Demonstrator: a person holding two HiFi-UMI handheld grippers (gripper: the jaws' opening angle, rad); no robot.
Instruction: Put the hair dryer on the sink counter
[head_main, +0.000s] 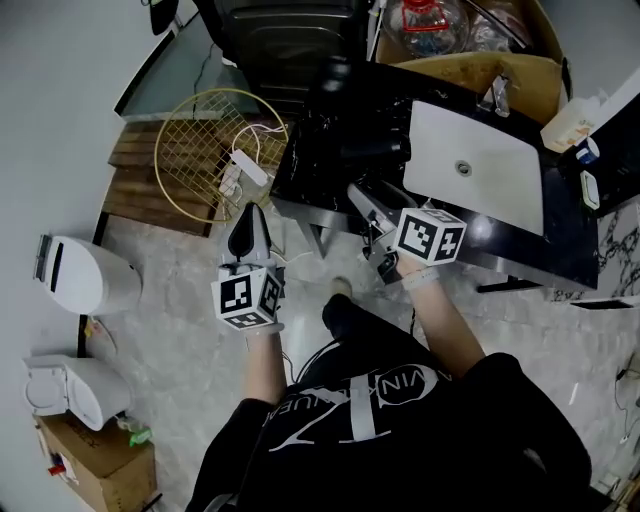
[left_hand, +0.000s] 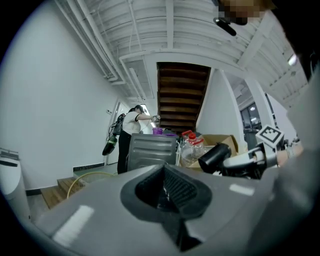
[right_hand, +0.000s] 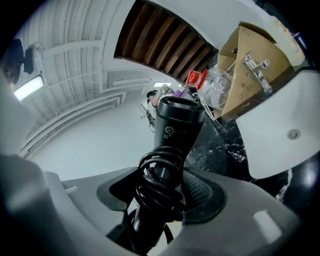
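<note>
While R gripper (head_main: 366, 205) jaws clamp hair dryer (right_hand: 176, 134) by its cord-wrapped handle, above black bench (head_main: 318, 165) beside sink (head_main: 485, 170), L gripper (head_main: 250, 222) jaws sit together, empty.

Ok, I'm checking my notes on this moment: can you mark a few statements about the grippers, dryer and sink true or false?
1. The right gripper grips the hair dryer by its cord-wrapped handle. True.
2. The left gripper holds a bottle. False: its fingers are together on nothing.
3. The basin is white, set in a black counter. True.
4. The hair dryer lies in the basin. False: it is held in the right gripper.
</note>
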